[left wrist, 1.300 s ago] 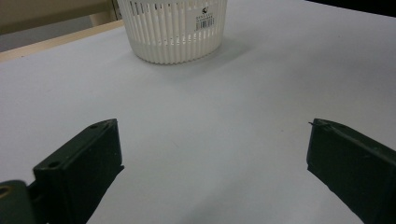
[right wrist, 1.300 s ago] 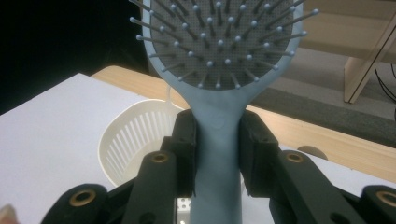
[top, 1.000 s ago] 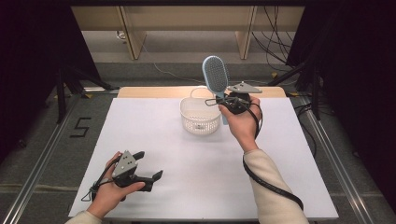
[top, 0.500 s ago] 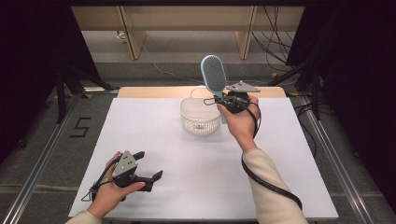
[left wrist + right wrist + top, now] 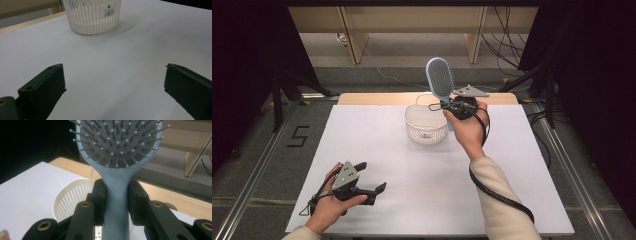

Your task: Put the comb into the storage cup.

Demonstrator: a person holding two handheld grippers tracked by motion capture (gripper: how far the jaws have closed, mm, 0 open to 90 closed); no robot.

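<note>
White slatted basket [image 5: 426,125] with a small barcode label, print unreadable, at far centre of the white desk [image 5: 377,150], digit 5 on the floor at left, right claw [image 5: 116,197] clamped on blue hairbrush [image 5: 440,80] handle above the basket's right rim, left claw [image 5: 112,92] wide, nothing between, near-left desk edge, open surface between.

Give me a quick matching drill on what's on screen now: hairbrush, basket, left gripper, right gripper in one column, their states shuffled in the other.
Things:
1. hairbrush
2. basket
3. left gripper
4. right gripper

States:
A. jaws apart, nothing between them, low over the white table
B. standing on the table, white, ribbed wall
C. clamped on a blue handle
D. held upright, bristle head on top

Pairs: 1-D, 2-B, 3-A, 4-C
</note>
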